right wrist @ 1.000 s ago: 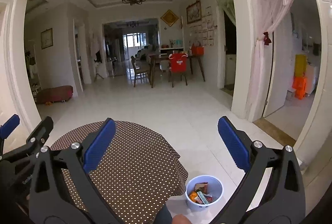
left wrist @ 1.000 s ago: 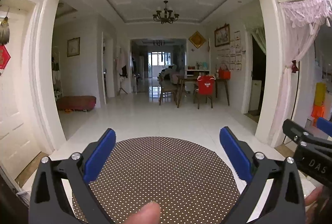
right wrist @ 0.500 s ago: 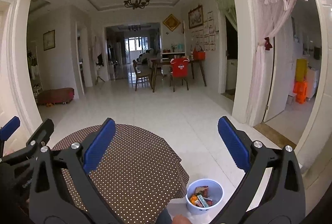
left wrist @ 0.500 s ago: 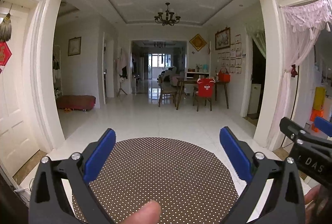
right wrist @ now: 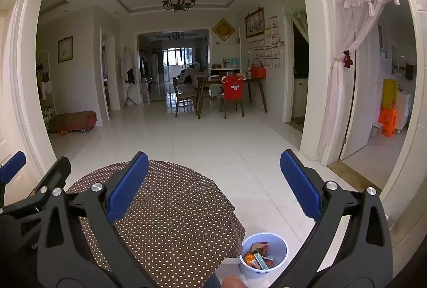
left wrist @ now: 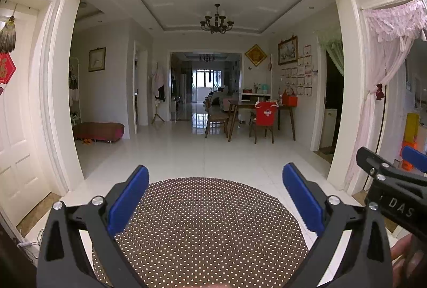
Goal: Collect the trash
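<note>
A round table with a brown polka-dot cloth (left wrist: 205,229) lies below both grippers, and no trash shows on the part I see; it also shows in the right wrist view (right wrist: 170,210). A small white bin (right wrist: 277,244) stands on the floor to the table's right, holding several colourful wrappers (right wrist: 257,257). My left gripper (left wrist: 215,175) is open and empty above the table. My right gripper (right wrist: 213,162) is open and empty above the table's right edge, and it shows at the right edge of the left wrist view (left wrist: 387,181).
White tiled floor (right wrist: 213,133) stretches ahead to a dining table with chairs (right wrist: 226,93). A low red bench (right wrist: 72,121) stands at the left wall. A doorway with a pink curtain (right wrist: 347,74) is on the right. A white door (left wrist: 16,154) is at the left.
Both cameras have tilted slightly upward, so the table and bin sit lower in view. Both grippers stay open and empty.
</note>
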